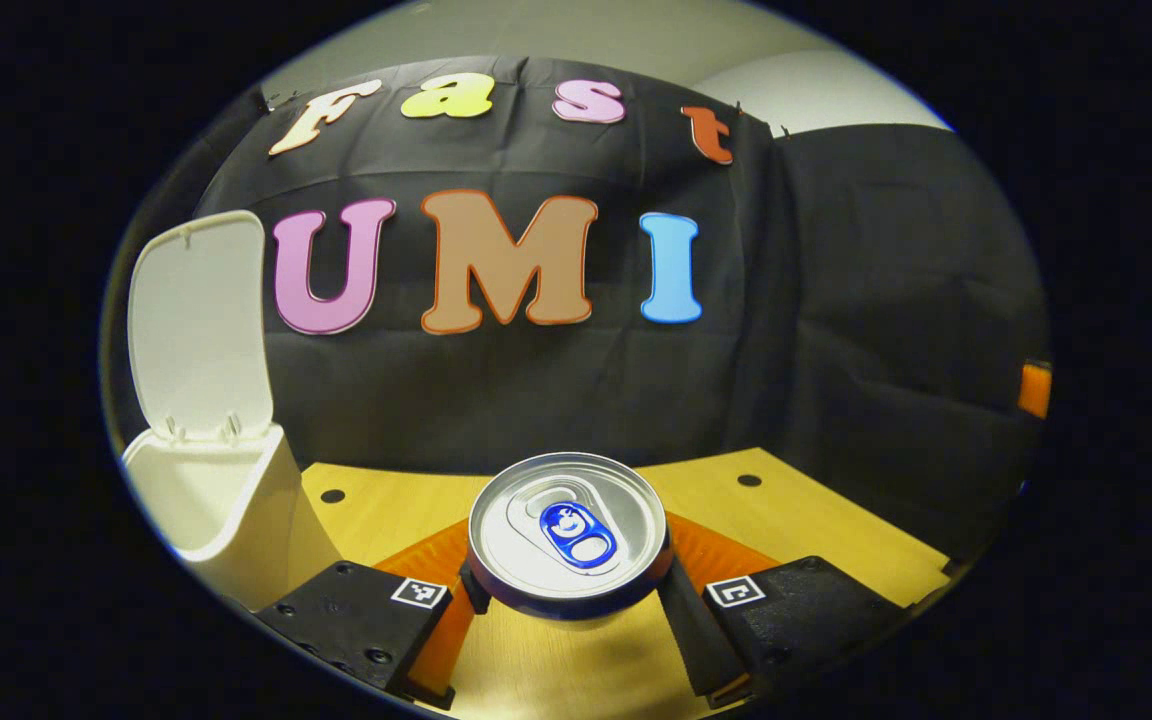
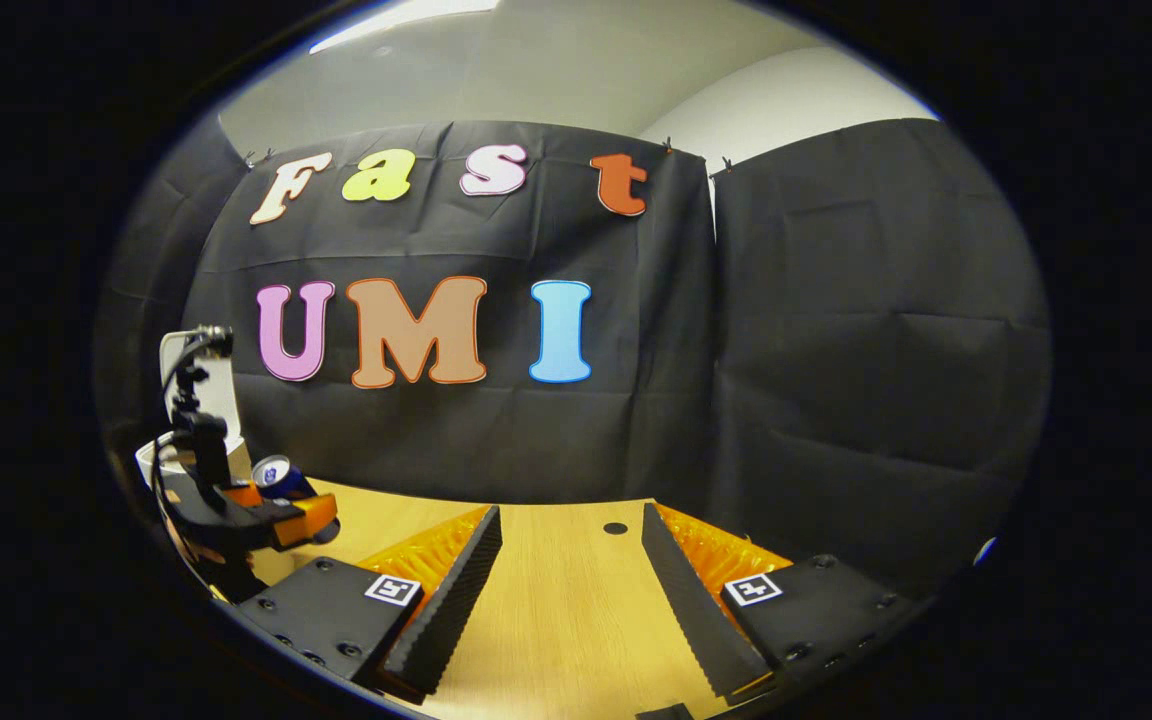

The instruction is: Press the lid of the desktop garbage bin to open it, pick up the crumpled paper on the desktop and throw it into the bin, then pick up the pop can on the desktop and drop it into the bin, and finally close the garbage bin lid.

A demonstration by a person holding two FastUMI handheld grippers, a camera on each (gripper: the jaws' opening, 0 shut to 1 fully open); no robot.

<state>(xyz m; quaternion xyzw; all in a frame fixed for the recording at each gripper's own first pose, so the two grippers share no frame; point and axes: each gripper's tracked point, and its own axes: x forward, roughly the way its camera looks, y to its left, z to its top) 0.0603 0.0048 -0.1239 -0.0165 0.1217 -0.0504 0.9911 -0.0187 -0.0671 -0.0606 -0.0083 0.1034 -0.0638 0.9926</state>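
Observation:
In the left gripper view my left gripper (image 1: 569,590) is shut on the pop can (image 1: 568,525), an upright can with a silver top and a blue tab, held above the wooden table (image 1: 816,520). The white desktop bin (image 1: 221,510) stands at the left with its lid (image 1: 198,325) swung up and open. In the right gripper view my right gripper (image 2: 571,590) stands open over bare table with nothing between its fingers. Far left in that view the left gripper (image 2: 271,520) holds the blue can (image 2: 279,477) tilted in front of the bin (image 2: 161,460).
The wooden table (image 2: 556,620) has small dark holes (image 1: 333,496) in its top. Black cloth walls close the booth behind and to the right. An orange object (image 1: 1034,390) sits at the far right edge of the left gripper view.

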